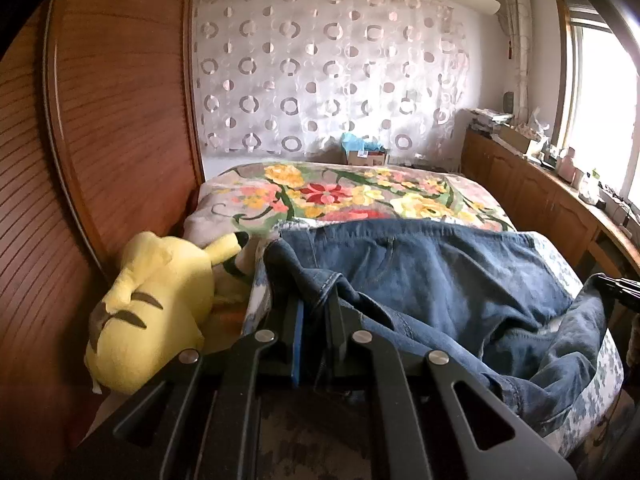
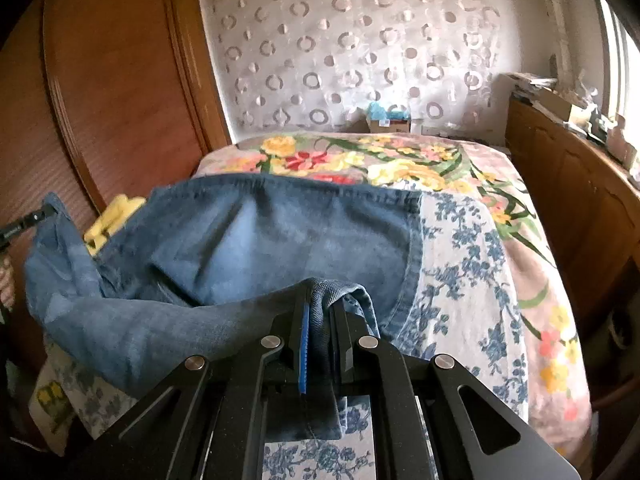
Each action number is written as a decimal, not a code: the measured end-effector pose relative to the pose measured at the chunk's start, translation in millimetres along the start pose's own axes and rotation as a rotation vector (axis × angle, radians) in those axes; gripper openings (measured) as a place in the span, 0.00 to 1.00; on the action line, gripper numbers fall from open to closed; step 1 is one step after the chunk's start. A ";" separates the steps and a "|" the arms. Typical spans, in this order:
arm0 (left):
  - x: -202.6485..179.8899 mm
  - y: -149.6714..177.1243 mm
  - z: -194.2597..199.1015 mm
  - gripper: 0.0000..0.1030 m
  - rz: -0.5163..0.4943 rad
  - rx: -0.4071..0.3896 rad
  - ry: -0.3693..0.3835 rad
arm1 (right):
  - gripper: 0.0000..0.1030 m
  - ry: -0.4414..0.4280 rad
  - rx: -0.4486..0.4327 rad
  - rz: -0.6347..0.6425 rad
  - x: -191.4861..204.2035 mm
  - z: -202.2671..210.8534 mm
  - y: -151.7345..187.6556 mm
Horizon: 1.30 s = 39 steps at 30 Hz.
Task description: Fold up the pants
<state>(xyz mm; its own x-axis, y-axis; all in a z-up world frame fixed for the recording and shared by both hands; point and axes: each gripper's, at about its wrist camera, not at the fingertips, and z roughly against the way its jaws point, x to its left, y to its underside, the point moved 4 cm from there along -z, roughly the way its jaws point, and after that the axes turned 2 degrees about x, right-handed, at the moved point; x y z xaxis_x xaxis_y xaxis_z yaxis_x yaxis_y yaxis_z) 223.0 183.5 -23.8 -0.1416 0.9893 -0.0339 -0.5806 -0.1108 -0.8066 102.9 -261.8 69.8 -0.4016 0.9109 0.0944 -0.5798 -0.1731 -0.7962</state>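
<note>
One pair of jeans (image 1: 420,276), two clamped hand-held grippers (image 1: 316,320) (image 2: 320,320)

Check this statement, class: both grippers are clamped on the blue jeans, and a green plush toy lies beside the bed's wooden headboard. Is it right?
One detail is wrong: the plush toy is yellow, as the left wrist view shows. The left gripper and right gripper do clamp the jeans.

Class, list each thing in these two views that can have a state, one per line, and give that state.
Left gripper: shut on the jeans' edge.
Right gripper: shut on a denim fold.
Jeans: partly lifted, rumpled, the rest lying on the bed.
Yellow plush toy: lying on its side beside the wooden headboard.
Floral blanket: spread flat.
Patterned curtain: drawn.
</note>
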 end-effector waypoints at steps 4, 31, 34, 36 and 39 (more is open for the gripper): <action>-2.4 -17.1 -7.1 0.09 -0.003 -0.012 0.000 | 0.08 0.012 -0.029 -0.024 -11.2 7.3 -11.2; -3.3 -46.2 -128.5 0.08 -0.004 0.095 0.000 | 0.08 0.053 0.092 -0.098 -51.5 -81.9 -53.7; -3.0 -53.0 -138.6 0.08 -0.007 0.095 0.000 | 0.08 0.057 0.094 -0.101 -53.2 -85.4 -60.6; -2.6 -57.8 -141.3 0.08 -0.011 0.084 -0.005 | 0.08 0.065 0.078 -0.105 -53.8 -84.3 -66.2; -3.2 -74.4 -150.3 0.08 -0.016 0.069 -0.006 | 0.08 0.080 0.053 -0.116 -58.1 -84.3 -75.9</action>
<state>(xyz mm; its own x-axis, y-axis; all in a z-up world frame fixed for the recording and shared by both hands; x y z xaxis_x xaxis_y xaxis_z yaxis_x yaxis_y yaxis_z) 387.1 202.8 -52.4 -0.1366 0.9905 -0.0174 -0.6368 -0.1013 -0.7644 230.0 -270.0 74.4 -0.2735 0.9524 0.1344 -0.6564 -0.0827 -0.7498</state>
